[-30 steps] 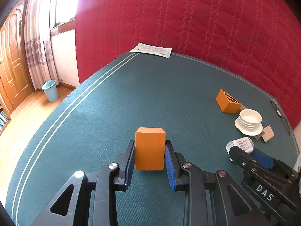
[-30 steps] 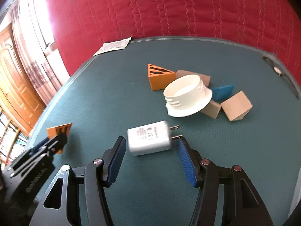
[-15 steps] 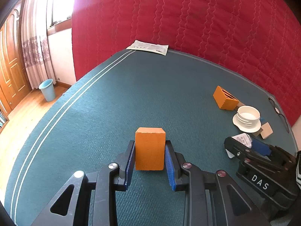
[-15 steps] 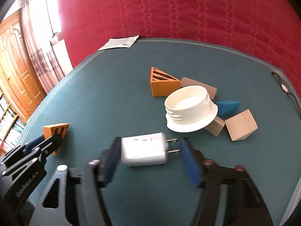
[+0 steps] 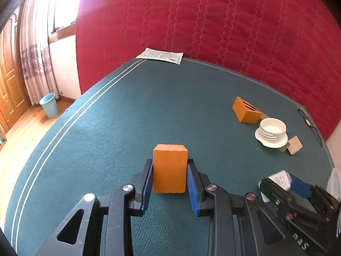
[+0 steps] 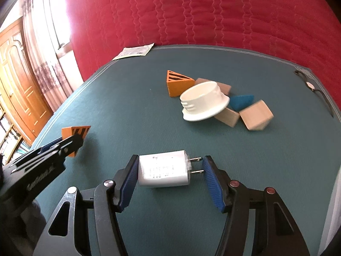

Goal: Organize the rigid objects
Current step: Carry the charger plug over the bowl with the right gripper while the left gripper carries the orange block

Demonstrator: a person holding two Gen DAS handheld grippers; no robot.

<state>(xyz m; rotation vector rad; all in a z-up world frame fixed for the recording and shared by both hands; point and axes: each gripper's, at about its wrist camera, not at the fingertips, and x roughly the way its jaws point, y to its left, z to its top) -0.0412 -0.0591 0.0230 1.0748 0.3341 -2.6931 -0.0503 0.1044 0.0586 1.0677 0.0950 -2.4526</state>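
My left gripper (image 5: 170, 178) is shut on an orange block (image 5: 169, 168) and holds it over the green table cloth. It also shows in the right wrist view (image 6: 70, 140) with the block (image 6: 75, 131). My right gripper (image 6: 169, 170) has closed onto a white plug charger (image 6: 164, 171): the left pad touches its body and the right pad meets the prongs. The charger (image 5: 280, 179) also shows in the left wrist view, between the right gripper's fingers (image 5: 300, 188).
An orange striped wedge (image 6: 179, 83), a white lid (image 6: 203, 102), a blue wedge (image 6: 242, 101) and plain wooden blocks (image 6: 255, 118) lie together at the right. A paper sheet (image 5: 161, 55) lies at the far edge. A watch (image 6: 311, 85) lies far right. A bin (image 5: 49, 104) stands on the floor.
My right gripper's jaws have closed in onto the charger and drawn it back from the pile. My left gripper still holds the orange block, and its view has tilted slightly.
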